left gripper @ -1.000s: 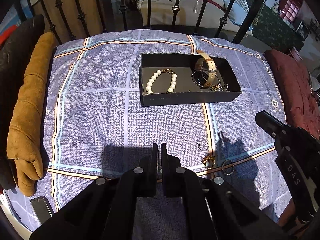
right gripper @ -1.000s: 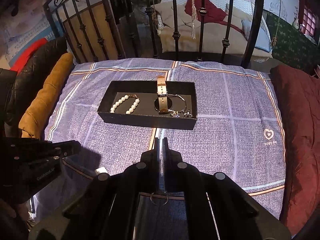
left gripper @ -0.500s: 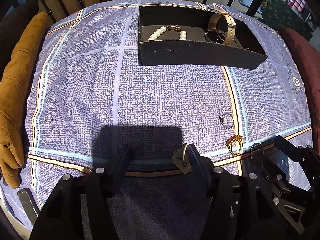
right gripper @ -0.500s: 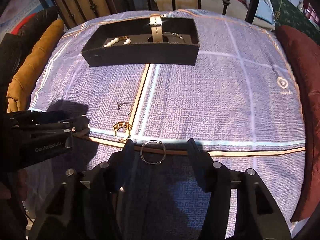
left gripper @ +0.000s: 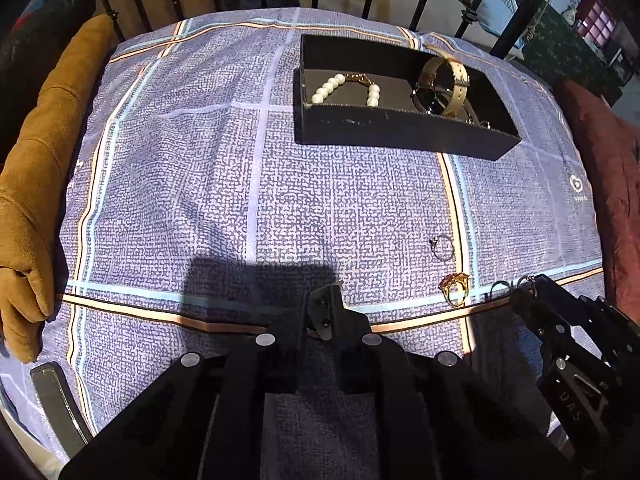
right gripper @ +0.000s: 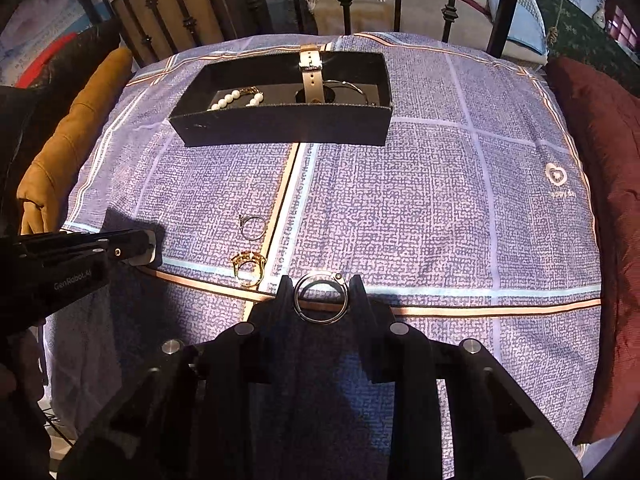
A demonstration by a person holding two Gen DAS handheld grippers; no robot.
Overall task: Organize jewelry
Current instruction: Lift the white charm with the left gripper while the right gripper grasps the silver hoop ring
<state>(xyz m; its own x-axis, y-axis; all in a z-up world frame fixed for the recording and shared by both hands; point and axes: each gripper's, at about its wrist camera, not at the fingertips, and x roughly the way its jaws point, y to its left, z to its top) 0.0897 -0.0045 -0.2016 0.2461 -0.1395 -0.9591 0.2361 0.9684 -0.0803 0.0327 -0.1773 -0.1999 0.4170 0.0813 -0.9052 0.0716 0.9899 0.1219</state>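
Note:
A black tray [left gripper: 400,132] [right gripper: 280,128] on the blue patterned cushion holds a pearl bracelet [left gripper: 344,88] [right gripper: 236,98], a tan-strap watch [left gripper: 444,84] [right gripper: 310,72] and a thin bangle. On the cushion lie a thin silver ring [left gripper: 442,247] [right gripper: 253,227] and a gold ring [left gripper: 454,288] [right gripper: 248,268]. A large silver ring [right gripper: 320,298] lies between the fingers of my right gripper [right gripper: 320,292], whose jaws touch its sides. My left gripper [left gripper: 304,316] hovers low, left of the rings, nearly shut and empty.
A mustard cushion [left gripper: 36,168] lies along the left edge and a dark red one [right gripper: 600,184] along the right. A black iron railing [right gripper: 344,0] stands behind the cushion. A dark flat object [left gripper: 52,396] sits at the near left corner.
My right gripper has narrowed around the large silver ring, now touching it. My left gripper has gone from open to nearly shut. Both views have pulled back slightly.

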